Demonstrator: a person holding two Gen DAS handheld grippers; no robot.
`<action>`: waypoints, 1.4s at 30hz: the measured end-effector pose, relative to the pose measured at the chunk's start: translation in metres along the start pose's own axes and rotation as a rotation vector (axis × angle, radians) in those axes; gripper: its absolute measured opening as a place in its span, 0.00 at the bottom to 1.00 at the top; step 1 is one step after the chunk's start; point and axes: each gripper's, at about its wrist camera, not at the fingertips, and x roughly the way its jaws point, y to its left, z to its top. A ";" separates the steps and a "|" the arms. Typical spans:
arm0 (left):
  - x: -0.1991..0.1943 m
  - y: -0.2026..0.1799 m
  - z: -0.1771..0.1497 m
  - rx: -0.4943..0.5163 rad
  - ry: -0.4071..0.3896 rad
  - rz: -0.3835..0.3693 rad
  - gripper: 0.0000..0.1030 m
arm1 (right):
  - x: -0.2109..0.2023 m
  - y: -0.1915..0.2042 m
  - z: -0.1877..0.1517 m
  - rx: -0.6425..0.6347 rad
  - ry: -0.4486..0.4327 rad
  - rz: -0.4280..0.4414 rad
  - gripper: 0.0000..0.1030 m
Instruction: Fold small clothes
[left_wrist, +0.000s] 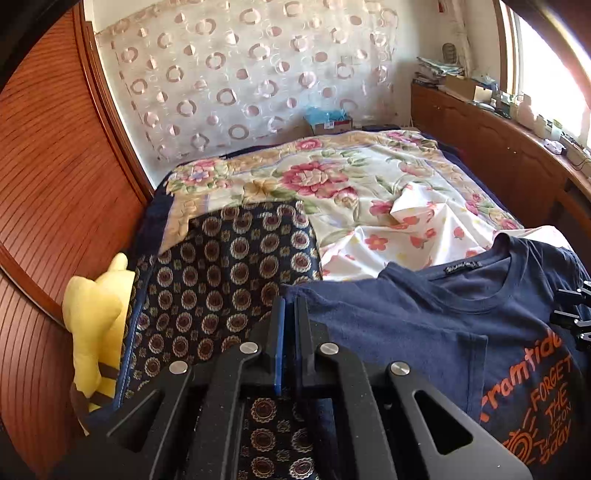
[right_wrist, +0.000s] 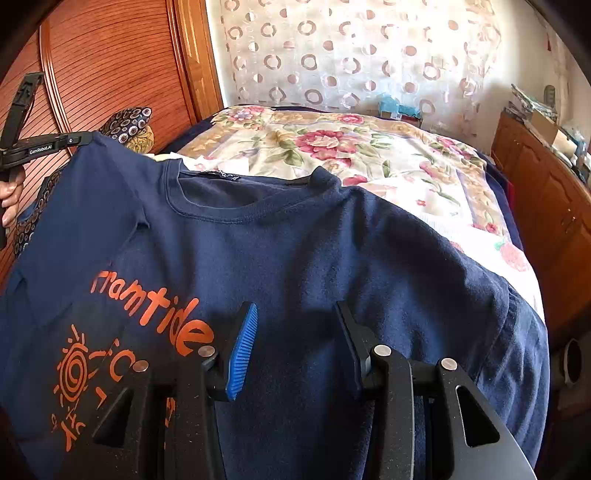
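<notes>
Navy shirt (right_wrist: 295, 258) spread on bed (right_wrist: 369, 147) under right tool (right_wrist: 295, 350), jaws released above chest; left tool (left_wrist: 290, 332) clenched on shirt's sleeve edge, lifted, likely to fold side inward; yellow toy (left_wrist: 96, 314) left of it

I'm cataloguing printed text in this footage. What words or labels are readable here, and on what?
"framtide": orange print on the navy T-shirt.
"FORGET THE": below it in the left wrist view; the lowest lines are too distorted to read.
"GenRobot.AI": on the left gripper.
Neck label: too small to read.
</notes>
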 end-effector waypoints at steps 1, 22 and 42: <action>0.003 0.000 -0.002 -0.001 0.003 -0.004 0.05 | 0.000 0.001 0.000 -0.003 0.001 -0.003 0.43; -0.059 -0.060 -0.056 0.004 -0.190 -0.277 0.77 | -0.011 -0.002 -0.003 0.026 -0.025 -0.057 0.44; 0.002 -0.133 -0.095 0.167 0.042 -0.340 0.77 | -0.120 -0.108 -0.110 0.305 0.014 -0.359 0.49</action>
